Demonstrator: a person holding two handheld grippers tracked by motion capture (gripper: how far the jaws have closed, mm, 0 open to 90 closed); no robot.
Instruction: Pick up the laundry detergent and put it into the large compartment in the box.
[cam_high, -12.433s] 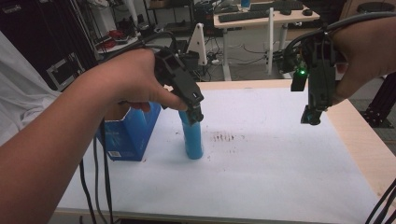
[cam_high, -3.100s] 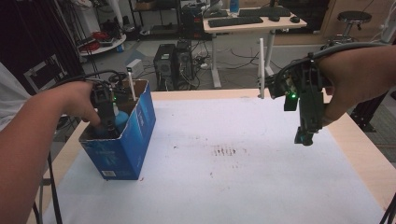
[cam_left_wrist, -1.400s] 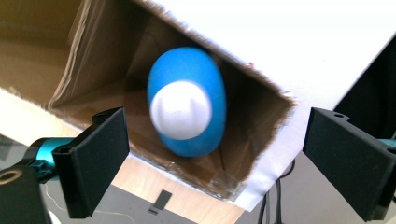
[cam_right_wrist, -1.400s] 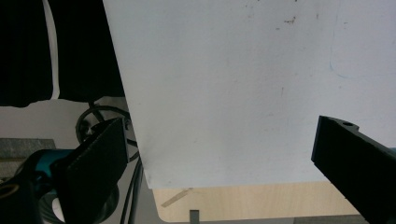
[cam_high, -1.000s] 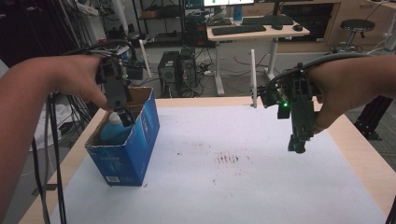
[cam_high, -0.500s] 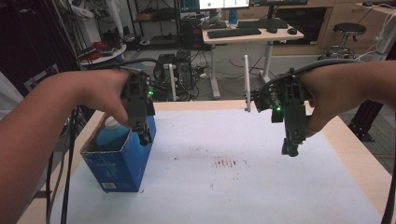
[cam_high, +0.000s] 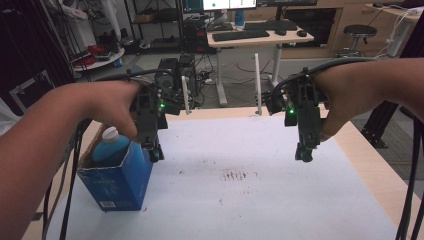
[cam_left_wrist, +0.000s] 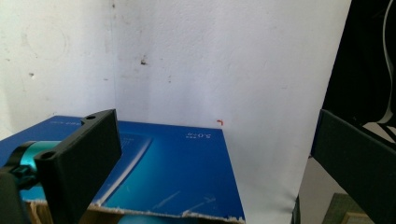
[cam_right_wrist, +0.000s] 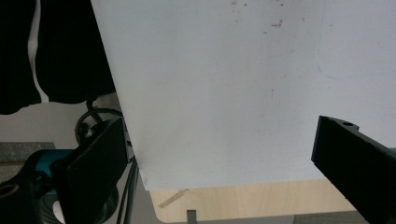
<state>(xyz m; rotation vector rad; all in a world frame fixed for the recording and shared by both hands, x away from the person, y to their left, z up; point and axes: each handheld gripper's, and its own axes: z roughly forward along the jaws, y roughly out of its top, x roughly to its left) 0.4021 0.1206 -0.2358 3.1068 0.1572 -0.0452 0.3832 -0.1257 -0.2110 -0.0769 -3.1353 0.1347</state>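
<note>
Both tongs — left gripper (cam_high: 155, 156) and right gripper (cam_high: 304, 156) — gape empty; the blue bottle (cam_high: 111, 147) in its box (cam_high: 120, 185) likely handles rigid, slick — grip its 1 white cap (cam_high: 110, 133).

Two hand-held grippers are in sight, the left hand-held gripper (cam_high: 155, 156) and the right hand-held gripper (cam_high: 304, 156), each held in one hand. One blue box (cam_high: 117, 182) stands on the one white tabletop (cam_high: 260, 200). One blue bottle (cam_high: 111, 148) with one white cap sits in that box.
</note>
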